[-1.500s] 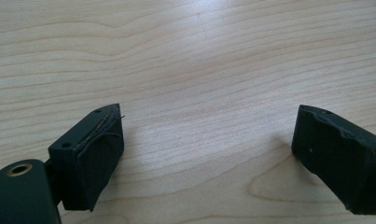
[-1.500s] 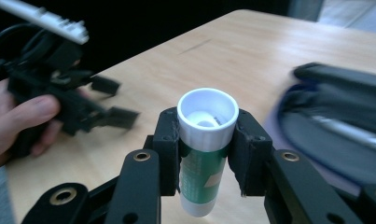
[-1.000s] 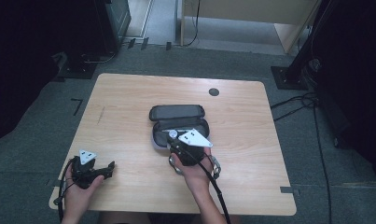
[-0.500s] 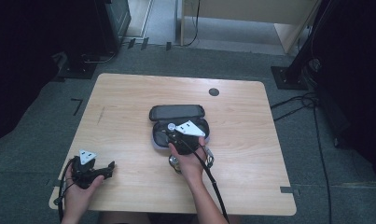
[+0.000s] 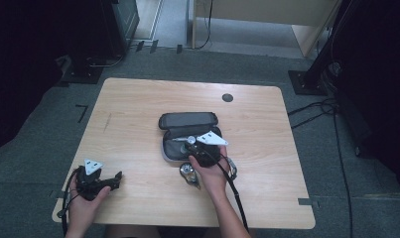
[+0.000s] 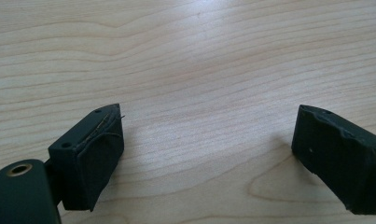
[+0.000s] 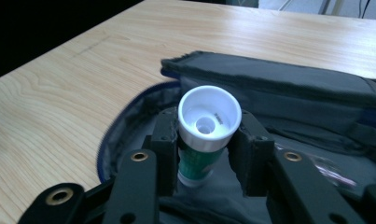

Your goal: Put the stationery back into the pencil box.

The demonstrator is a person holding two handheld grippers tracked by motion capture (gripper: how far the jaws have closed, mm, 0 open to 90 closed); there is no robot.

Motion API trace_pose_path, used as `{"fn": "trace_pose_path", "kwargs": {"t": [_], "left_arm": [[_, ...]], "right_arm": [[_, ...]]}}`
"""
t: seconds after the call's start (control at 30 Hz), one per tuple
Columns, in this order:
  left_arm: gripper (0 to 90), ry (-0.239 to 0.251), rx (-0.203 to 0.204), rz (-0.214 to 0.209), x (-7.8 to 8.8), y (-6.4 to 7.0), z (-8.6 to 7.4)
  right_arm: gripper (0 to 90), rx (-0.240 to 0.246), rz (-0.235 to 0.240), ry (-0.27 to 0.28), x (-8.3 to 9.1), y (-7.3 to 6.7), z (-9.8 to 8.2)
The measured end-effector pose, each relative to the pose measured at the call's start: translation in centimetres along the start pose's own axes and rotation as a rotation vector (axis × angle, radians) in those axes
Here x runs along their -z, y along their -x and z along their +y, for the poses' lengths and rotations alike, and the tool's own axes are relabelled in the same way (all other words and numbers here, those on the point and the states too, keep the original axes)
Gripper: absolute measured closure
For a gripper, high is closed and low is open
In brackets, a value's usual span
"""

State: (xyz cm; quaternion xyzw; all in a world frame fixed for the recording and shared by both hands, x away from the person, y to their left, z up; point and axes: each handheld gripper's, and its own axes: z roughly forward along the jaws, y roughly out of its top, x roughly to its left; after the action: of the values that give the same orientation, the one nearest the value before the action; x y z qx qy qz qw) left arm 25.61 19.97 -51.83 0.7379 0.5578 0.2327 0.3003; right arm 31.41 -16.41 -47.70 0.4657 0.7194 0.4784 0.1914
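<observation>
Grey carpet floor [image 5: 153,59] surrounds a pale wooden worktop [image 5: 138,109] with rounded corners and a small dark round cap [image 5: 228,97] near its far edge. Black stands and loose cables lie around it on the floor.

Largest on the worktop is a dark zip case [image 5: 187,130], lying open near the middle with its lid folded back toward the far side; the right gripper view shows a blue edge along its zip [image 7: 112,135].

Over the case's open half is the right gripper [image 5: 200,148], held in the person's right hand [image 5: 211,173]. Its fingers [image 7: 164,140] have just been opening slightly, yet their pads press both sides of a small tube [image 7: 199,158] with a white cap [image 7: 209,116], which stands cap-up between them above the case's inside. The tube's body is green and white; its print is too blurred to read.

Just in front of the case, beside the right hand, lies a small metallic object [image 5: 188,172]; what it is I cannot tell.

At the near left corner the left gripper [image 5: 108,182] rests low over bare wood in the left hand [image 5: 83,198], well apart from the case, its fingers [image 6: 90,158] spread wide with nothing between them.
</observation>
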Motion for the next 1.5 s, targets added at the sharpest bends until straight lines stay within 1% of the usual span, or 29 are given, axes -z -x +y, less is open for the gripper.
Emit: {"fn": "trace_pose_path", "kwargs": {"t": [0.1,0.2,0.4,0.53,0.63,0.7,0.8,0.97,1.1,1.2,1.27,1.33,1.37,1.4,1.43,1.47,1.5], "left_arm": [[9.5,-0.001,0.0,0.0,0.0,0.0,0.0],[9.5,0.0,0.0,0.0,0.0,0.0,0.0],[9.5,0.0,0.0,0.0,0.0,0.0,0.0],[9.5,0.0,0.0,0.0,0.0,0.0,0.0],[9.5,0.0,0.001,0.0,0.0,0.0,0.0],[9.5,0.0,0.001,0.0,0.0,0.0,0.0],[9.5,0.0,0.001,0.0,0.0,0.0,0.0],[9.5,0.0,0.001,0.0,0.0,0.0,0.0],[9.5,0.0,0.0,-0.001,0.0,0.0,0.0],[9.5,0.001,0.001,-0.001,0.0,0.0,0.0],[9.5,0.002,-0.001,-0.008,0.0,0.0,0.0],[9.7,0.002,-0.008,-0.011,0.0,0.0,0.0],[9.9,-0.001,-0.015,-0.014,0.0,0.1,0.0],[10.3,0.006,-0.016,-0.016,0.0,0.2,0.0],[12.9,0.015,-0.019,-0.015,0.1,0.3,0.0],[14.7,0.025,-0.03,-0.01,0.2,0.5,0.0],[14.7,0.033,-0.047,-0.001,0.2,0.8,-0.1]], "right_arm": [[60.8,-0.011,-0.004,-0.01,0.3,0.8,-0.1],[61.0,-0.03,-0.003,-0.02,0.6,1.4,-0.3],[60.5,-0.035,-0.001,-0.041,0.4,2.5,-0.4],[59.9,-0.05,-0.013,-0.057,0.1,3.1,-0.5],[58.3,-0.065,-0.044,-0.074,0.1,3.6,-0.6],[57.9,-0.074,-0.053,-0.077,0.1,3.9,-0.6],[56.1,-0.073,-0.066,-0.073,0.3,4.2,-0.6],[55.6,-0.078,-0.069,-0.055,0.9,4.4,-0.5],[55.6,-0.076,-0.068,-0.029,1.9,4.2,-0.4],[54.7,-0.054,-0.061,-0.011,3.1,3.5,-0.6],[54.4,-0.043,-0.052,-0.001,4.0,2.8,-1.1],[54.0,-0.026,-0.044,-0.007,4.7,2.0,-1.7],[53.5,-0.023,-0.032,-0.013,5.0,1.6,-2.1],[52.9,-0.02,-0.02,-0.025,5.2,1.1,-2.6],[52.0,-0.016,-0.009,-0.038,5.4,0.7,-3.0],[50.9,-0.014,0.006,-0.054,5.4,0.3,-3.5],[49.9,-0.007,0.02,-0.073,5.4,-0.1,-3.9]]}}
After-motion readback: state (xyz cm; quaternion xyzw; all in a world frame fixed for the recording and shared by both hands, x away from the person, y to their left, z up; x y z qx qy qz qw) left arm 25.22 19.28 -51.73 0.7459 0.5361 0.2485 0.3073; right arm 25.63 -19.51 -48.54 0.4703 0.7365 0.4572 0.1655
